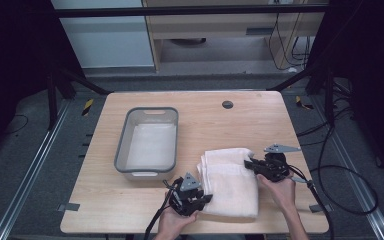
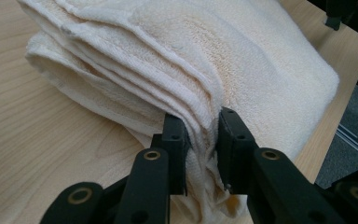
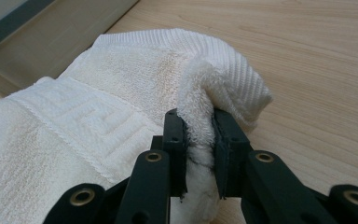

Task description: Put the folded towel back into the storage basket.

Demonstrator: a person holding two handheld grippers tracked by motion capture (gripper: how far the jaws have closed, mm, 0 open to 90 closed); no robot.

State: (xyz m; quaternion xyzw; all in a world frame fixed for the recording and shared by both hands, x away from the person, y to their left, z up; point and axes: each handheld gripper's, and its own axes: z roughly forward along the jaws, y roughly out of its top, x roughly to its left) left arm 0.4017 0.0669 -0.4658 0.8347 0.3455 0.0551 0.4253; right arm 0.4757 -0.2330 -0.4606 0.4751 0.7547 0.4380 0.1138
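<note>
Pinched shut between left gripper (image 2: 200, 140) and right gripper (image 3: 199, 135): soft, limp, probably light folded towel (image 1: 232, 180), best gripped at thick edges.

You have a cream terry-cloth towel (image 2: 242, 60), looped and rough, with a flat woven ribbed border, on a table (image 1: 130, 200) of pale, matt, smooth wood grain. Your gripper jaws look like matt black plastic with brass-coloured rivets. The tub (image 1: 125, 137) looks like dull grey plastic

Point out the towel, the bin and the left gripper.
towel (image 1: 232, 180), high view, its top face.
bin (image 1: 121, 145), high view, its left rim.
left gripper (image 2: 200, 140), left gripper view, between its jaws, on pinched cloth.
</note>
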